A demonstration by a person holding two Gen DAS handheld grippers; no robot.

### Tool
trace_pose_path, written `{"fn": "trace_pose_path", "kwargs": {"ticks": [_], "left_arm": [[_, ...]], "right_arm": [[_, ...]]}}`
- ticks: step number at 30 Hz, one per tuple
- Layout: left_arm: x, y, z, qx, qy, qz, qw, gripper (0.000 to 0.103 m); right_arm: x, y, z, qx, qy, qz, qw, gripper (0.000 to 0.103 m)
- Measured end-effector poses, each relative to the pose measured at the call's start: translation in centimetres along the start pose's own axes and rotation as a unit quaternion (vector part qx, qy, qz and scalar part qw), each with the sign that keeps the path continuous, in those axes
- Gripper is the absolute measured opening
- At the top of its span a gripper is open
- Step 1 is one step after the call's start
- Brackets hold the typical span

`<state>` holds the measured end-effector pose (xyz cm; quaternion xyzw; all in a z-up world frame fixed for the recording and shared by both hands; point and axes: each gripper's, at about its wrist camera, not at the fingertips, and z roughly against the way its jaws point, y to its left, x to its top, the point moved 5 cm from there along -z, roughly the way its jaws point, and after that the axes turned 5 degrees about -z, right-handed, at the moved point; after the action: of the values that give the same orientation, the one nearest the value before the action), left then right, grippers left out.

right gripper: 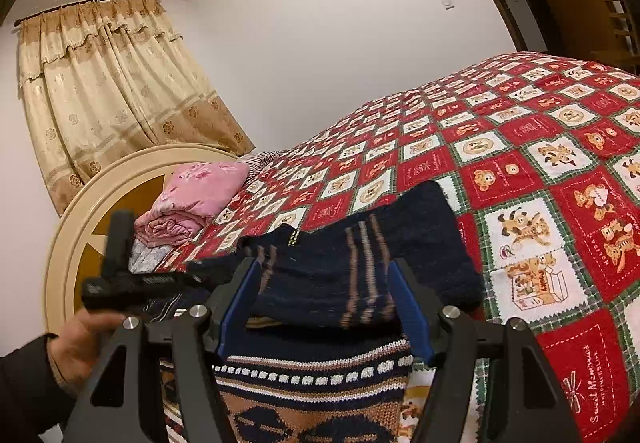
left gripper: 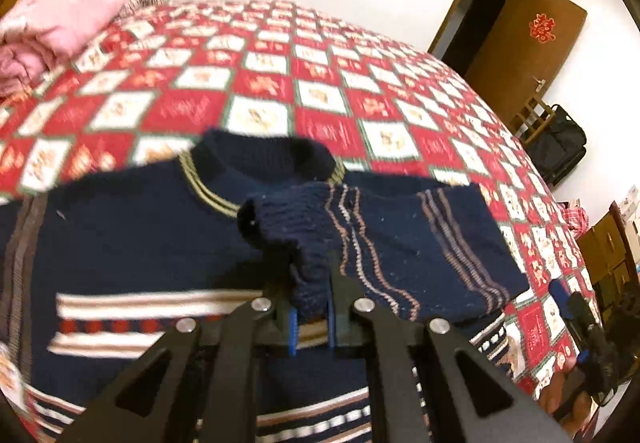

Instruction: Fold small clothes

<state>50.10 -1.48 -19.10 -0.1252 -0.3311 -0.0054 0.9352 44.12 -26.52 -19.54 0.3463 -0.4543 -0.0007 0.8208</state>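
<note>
Sleeve cuff (left gripper: 308, 267) of the navy sweater (left gripper: 132, 235) sits pinched in the nearly closed left gripper (left gripper: 311, 317). Right gripper (right gripper: 326, 307) stands wide, gripping nothing, over the folded sleeve. Sweater lies near on the checked quilt (left gripper: 320, 83); a pink blanket (right gripper: 200, 191) lies far left.

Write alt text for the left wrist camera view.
The left gripper pinches the cuff of a navy knitted sweater, its sleeve folded across the chest, on a red-and-white checked bedspread.

Red check quilt (right gripper: 520, 171) w/ pink bedding (right gripper: 200, 195) — curtain (right gripper: 108, 83), door (left gripper: 532, 43).
</note>
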Motion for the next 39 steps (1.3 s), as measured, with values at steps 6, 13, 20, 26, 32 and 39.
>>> {"fn": "trace_pose_path", "kwargs": {"ticks": [6, 13, 20, 26, 32, 39], "left_arm": [[1.2, 4.7, 3.2, 0.040, -0.023, 0.004, 0.9989, 0.010], [-0.6, 8.5, 3.1, 0.054, -0.006, 0.021, 0.9983, 0.010], [-2.7, 8.0, 0.1, 0.098, 0.014, -0.031, 0.9946, 0.010], [-3.8, 7.9, -1.3, 0.139, 0.020, -0.076, 0.9872, 0.011], [-4.7, 9.6, -1.5, 0.158, 0.039, -0.094, 0.9822, 0.040], [-6.3, 17.0, 3.9, 0.209, 0.033, -0.086, 0.9735, 0.084]], "right_arm": [[-0.4, 0.2, -0.3, 0.002, 0.007, 0.005, 1.000, 0.067], [-1.1, 0.3, -0.8, 0.000, 0.018, 0.007, 1.000, 0.067], [-2.2, 1.0, -2.0, 0.001, 0.051, 0.024, 0.998, 0.067], [-3.0, 1.4, -2.5, 0.006, 0.069, 0.034, 0.997, 0.067], [-3.5, 0.8, -3.2, 0.001, 0.086, 0.023, 0.996, 0.067], [-3.7, 0.4, -3.5, -0.009, 0.088, 0.015, 0.996, 0.068]]}}
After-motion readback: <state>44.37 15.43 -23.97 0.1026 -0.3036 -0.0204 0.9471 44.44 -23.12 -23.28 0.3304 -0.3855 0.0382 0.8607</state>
